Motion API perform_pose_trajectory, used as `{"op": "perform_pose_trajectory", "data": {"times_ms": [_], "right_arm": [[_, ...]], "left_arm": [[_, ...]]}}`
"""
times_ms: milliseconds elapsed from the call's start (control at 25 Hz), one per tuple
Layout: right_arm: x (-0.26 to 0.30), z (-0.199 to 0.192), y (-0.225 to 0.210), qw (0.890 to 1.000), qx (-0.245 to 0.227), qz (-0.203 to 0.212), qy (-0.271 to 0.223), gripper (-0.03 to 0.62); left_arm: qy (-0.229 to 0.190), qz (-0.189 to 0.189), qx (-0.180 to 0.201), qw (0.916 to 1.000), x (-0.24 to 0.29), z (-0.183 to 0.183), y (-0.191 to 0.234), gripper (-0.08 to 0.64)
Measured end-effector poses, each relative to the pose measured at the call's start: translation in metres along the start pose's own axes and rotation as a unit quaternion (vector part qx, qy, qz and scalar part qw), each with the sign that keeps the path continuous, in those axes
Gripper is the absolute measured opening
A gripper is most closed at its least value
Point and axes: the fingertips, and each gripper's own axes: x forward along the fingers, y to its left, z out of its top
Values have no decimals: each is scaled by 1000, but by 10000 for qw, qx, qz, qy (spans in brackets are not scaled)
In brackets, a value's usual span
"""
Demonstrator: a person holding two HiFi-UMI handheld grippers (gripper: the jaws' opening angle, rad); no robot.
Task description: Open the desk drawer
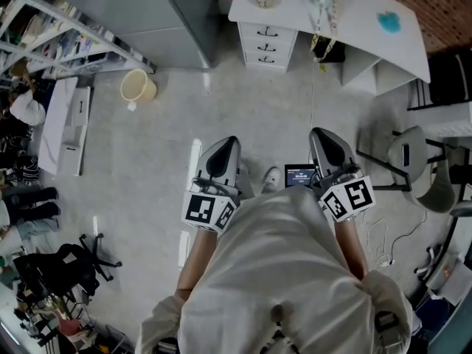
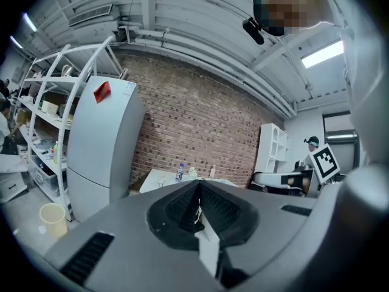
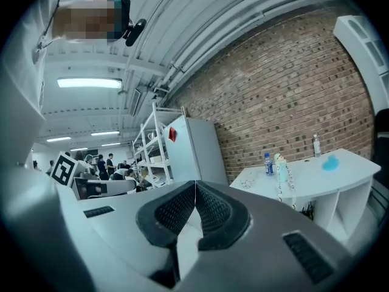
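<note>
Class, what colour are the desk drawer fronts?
White drawer fronts, with dark handles; clearest in the head view.

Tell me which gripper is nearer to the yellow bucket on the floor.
Left. The bucket sits ahead and to the left of the left gripper. The right gripper is on the far side of the left one, farther from the bucket.

The head view looks steeply down from above the person, the white desk (image 1: 354, 17) far ahead. Both gripper views face nearly level toward the far brick wall (image 2: 200, 126), sharing desk and fridge (image 3: 194, 151).
</note>
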Motion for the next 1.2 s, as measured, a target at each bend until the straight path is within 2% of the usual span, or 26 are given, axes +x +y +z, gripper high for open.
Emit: {"op": "perform_pose_trajectory", "data": {"times_ms": [120, 240, 400, 560, 760, 960, 1200], "right_arm": [[21, 0, -4, 9999, -99, -119, 62, 26], [42, 8, -16, 9989, -218, -417, 57, 26], [73, 27, -32, 9966, -87, -823, -53, 26], [114, 35, -43, 9944, -236, -1029, 11, 26], [150, 37, -56, 9904, -209, -1362, 52, 26], [177, 37, -67, 9867, -131, -1618, -93, 26], [198, 34, -87, 9881, -167, -1530, 45, 26]], "left_arm": [[50, -10, -154, 9999, 14, 0, 27, 8], [143, -120, -312, 9993, 37, -1, 55, 8], [258, -567, -190, 9979, 78, 13, 84, 8], [326, -993, 18, 9945, 122, 31, 118, 8], [451, -1299, -71, 9905, 154, 36, 158, 8], [566, -1624, 62, 9851, 188, 39, 175, 8], [713, -1851, 220, 9799, 217, 40, 171, 8]]}}
